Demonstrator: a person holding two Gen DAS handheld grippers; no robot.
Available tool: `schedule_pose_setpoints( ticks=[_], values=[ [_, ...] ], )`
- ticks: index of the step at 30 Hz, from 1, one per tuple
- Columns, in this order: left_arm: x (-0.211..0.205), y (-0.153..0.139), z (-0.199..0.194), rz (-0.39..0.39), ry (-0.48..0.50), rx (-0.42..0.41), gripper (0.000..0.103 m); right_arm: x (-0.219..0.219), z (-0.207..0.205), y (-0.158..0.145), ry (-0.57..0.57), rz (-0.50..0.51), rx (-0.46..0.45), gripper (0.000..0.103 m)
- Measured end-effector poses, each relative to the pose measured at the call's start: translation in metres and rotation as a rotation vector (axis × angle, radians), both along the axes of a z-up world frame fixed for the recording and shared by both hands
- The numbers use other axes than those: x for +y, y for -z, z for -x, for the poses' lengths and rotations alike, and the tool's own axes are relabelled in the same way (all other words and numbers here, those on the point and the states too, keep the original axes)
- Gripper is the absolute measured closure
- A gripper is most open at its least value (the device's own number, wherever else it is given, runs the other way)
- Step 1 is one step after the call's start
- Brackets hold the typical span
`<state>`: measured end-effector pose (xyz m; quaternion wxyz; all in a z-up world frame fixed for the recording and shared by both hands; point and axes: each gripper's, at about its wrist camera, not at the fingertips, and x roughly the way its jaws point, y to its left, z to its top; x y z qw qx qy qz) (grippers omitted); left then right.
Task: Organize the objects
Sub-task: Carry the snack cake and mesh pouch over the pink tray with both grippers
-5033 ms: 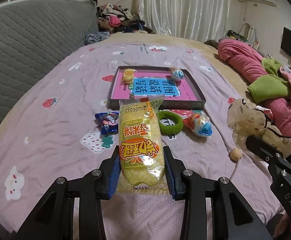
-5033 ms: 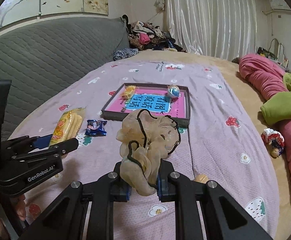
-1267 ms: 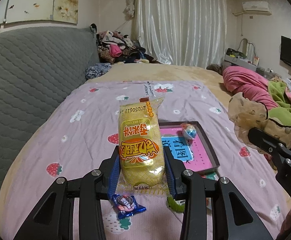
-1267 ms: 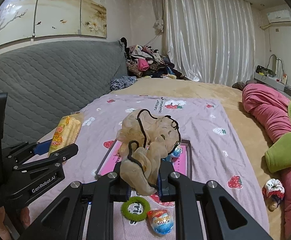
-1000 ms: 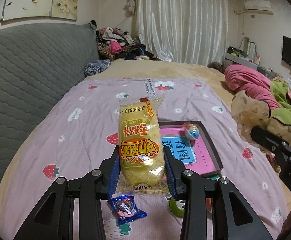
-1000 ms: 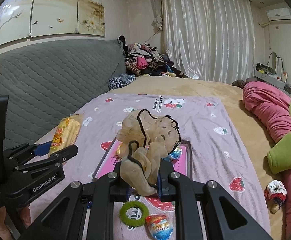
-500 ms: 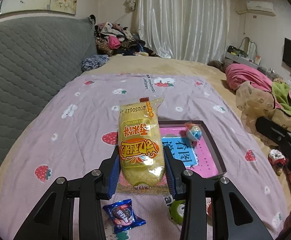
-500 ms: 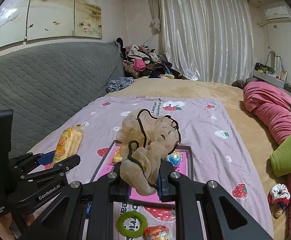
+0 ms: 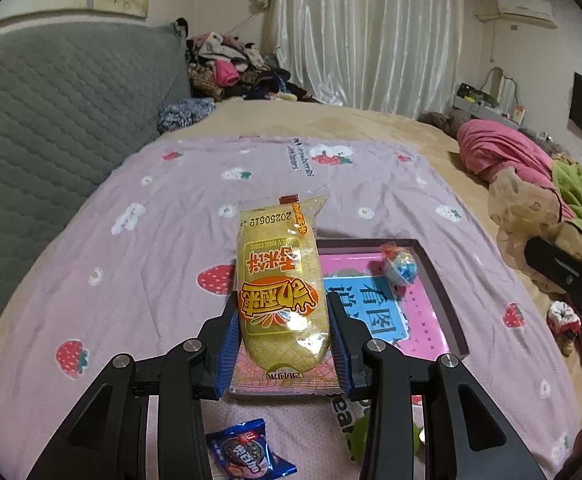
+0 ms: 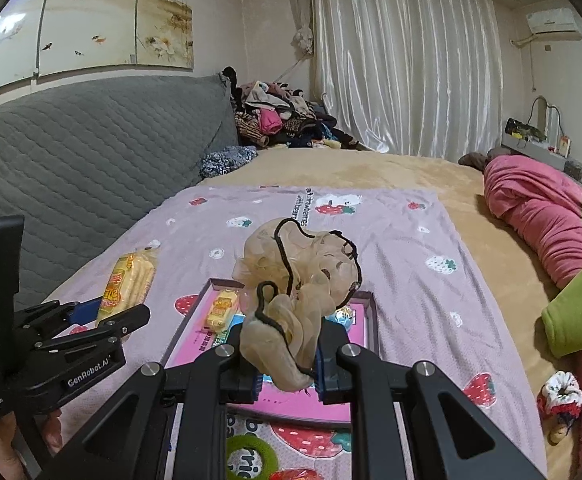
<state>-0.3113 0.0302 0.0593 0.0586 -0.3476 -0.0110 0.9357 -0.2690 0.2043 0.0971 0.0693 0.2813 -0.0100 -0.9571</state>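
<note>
1. Left wrist view: the left hand-held gripper [image 9: 285, 334] pinches a yellow plastic-wrapped rice-cracker packet [image 9: 282, 286] above a shallow dark-rimmed tray with a pink base [image 9: 443, 300] on the bed.
2. In the tray lie a blue foil-wrapped ball [image 9: 401, 266] and a small yellow snack packet [image 10: 221, 310].
3. The right hand-held gripper [image 10: 287, 360] is clamped on a beige gauzy scrunchie with black trim [image 10: 295, 280] over the tray.

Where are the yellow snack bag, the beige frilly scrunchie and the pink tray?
yellow snack bag [image 9: 281, 280], left wrist view, on its orange label.
beige frilly scrunchie [image 10: 303, 280], right wrist view, on its ruffled middle.
pink tray [image 9: 445, 308], left wrist view, on its right rim.
</note>
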Motion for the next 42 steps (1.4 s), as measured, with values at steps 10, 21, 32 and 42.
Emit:
schedule_pose_setpoints(
  ticks=[10,21,32,42],
  values=[
    [0.000,0.030,0.020,0.017,-0.015,-0.027,0.062,0.000,0.027,0.030,0.006,0.014,-0.039,0.084],
    [0.003,0.062,0.038,0.039,-0.019,-0.061,0.062,0.008,0.041,0.060,0.012,0.022,-0.061,0.084],
    [0.015,0.098,0.057,0.048,-0.018,-0.096,0.062,0.037,0.056,0.095,0.039,0.090,-0.115,0.084],
    [0.009,0.128,0.075,0.030,-0.048,-0.122,0.062,0.045,0.073,0.132,0.084,0.023,-0.173,0.083]
  ],
)
